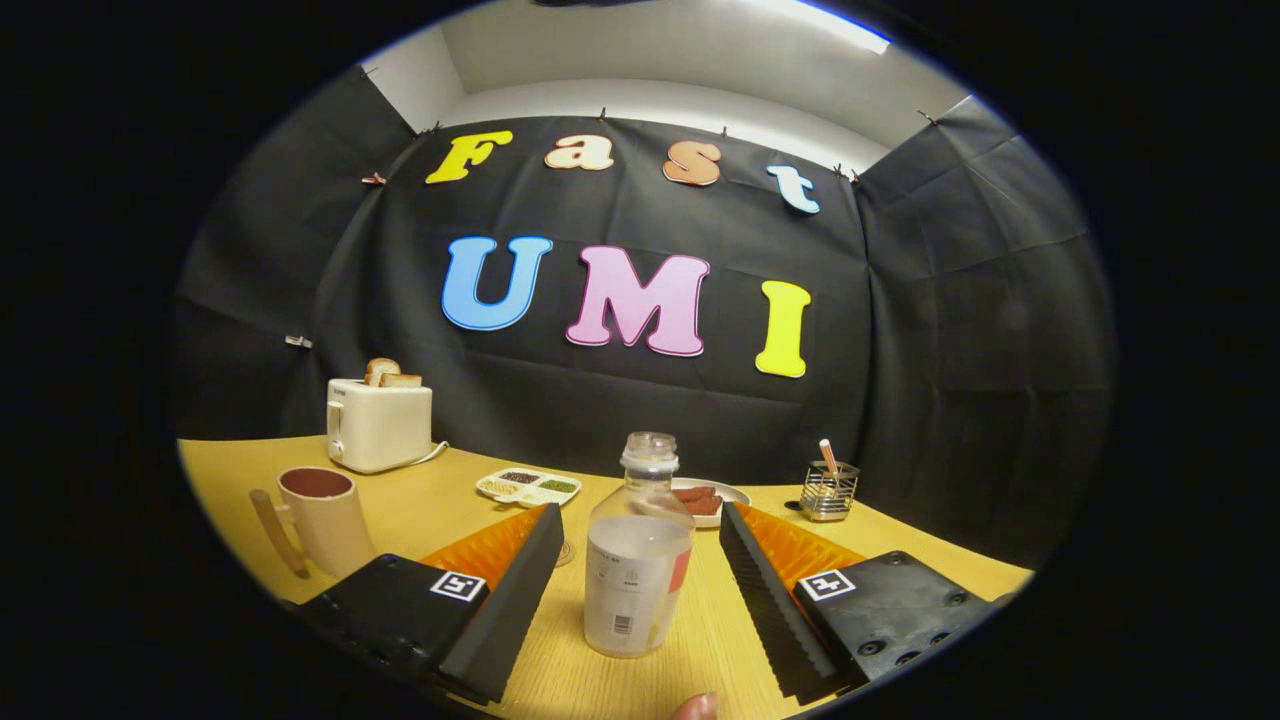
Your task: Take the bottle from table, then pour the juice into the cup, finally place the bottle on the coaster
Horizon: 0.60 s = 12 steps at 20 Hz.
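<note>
Gripper view: my claw (634, 600) is spread wide, fingers well apart and pressing on nothing. The bottle (637, 560) stands upright on the table (420, 510) in the gap between the fingers, touching neither one; clear plastic, cap off, a label on its lower half. I cannot tell how much liquid is inside. Left of the left finger and near it sits the cup (322, 520), upright, pale with a dark inside, its handle turned left. Just past the left fingertip a small part of a round coaster (566, 552) shows flat on the table, the rest hidden behind the finger. Farther back on the left a white toaster (379, 424) holds two slices of bread, its cord trailing right. Beyond the fingers, between toaster and bottle, lies a divided tray (528, 486) with small fillings. Behind the bottle a plate (712, 495) carries reddish pieces, partly hidden by the bottle's neck. To the right of the plate stands a wire holder (829, 491) with one stick in it. A fingertip (695, 707) of mine shows at the near edge, below the bottle.
</note>
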### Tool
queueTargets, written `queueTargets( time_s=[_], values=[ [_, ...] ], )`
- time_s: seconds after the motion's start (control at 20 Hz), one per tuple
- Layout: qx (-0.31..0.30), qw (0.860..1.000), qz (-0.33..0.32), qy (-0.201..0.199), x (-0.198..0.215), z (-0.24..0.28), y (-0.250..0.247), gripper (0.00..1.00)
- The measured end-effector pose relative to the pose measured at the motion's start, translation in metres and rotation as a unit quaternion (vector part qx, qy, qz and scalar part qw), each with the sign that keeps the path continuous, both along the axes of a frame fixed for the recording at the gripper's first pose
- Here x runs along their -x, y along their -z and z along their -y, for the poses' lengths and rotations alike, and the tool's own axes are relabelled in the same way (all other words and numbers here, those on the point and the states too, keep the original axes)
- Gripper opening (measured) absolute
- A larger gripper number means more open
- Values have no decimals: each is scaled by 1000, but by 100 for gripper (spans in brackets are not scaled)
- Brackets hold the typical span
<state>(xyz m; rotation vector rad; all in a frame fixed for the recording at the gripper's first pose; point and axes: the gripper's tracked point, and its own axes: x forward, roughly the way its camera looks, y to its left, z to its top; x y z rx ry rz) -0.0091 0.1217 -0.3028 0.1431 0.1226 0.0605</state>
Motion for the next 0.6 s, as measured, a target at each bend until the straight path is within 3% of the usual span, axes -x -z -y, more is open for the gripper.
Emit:
queueTargets(
  time_s=[0.45,0.5,0.6],
  values=[
    [-32,998,-48,27,-24,1,43,94],
    [-34,998,-43,28,-28,0,44,81],
    [-28,998,-48,29,-28,2,41,77]
  ],
)
